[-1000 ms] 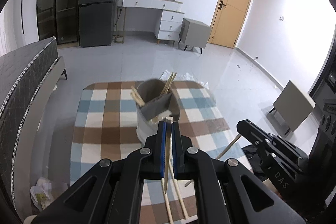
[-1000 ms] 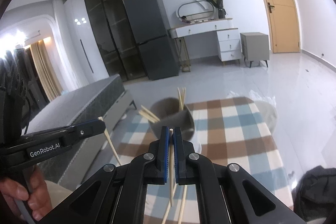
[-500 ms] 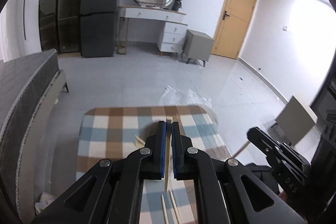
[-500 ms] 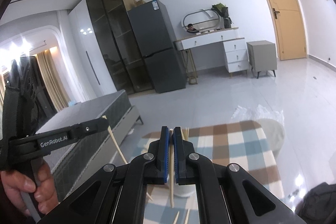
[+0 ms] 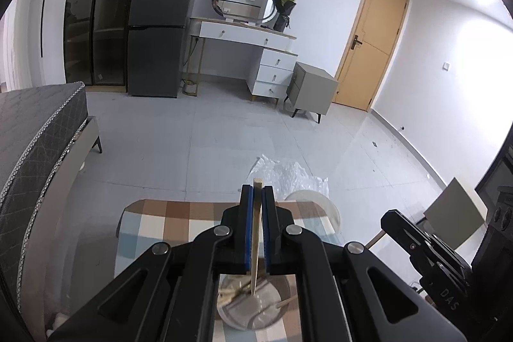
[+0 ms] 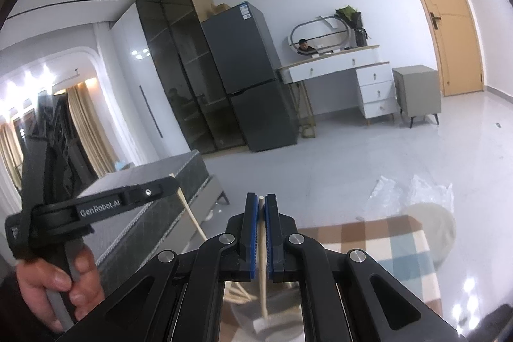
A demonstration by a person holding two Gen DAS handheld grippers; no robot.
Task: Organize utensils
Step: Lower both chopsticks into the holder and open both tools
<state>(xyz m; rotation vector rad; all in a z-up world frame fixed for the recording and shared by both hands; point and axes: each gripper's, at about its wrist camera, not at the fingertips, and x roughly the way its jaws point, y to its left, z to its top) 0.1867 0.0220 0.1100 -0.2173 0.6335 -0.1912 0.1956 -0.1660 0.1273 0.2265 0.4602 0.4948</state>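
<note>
Left wrist view — fingers [image 5: 268, 226] hide most of the holder [image 5: 253, 306].

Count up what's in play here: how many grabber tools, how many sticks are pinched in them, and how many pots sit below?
Grippers: 2, the left gripper and the right gripper
Pinched chopsticks: 2, the left chopstick and the right chopstick
Holder cups: 1, the holder
Total: 5
More chopsticks lie inside the holder, too hidden to count.
</note>
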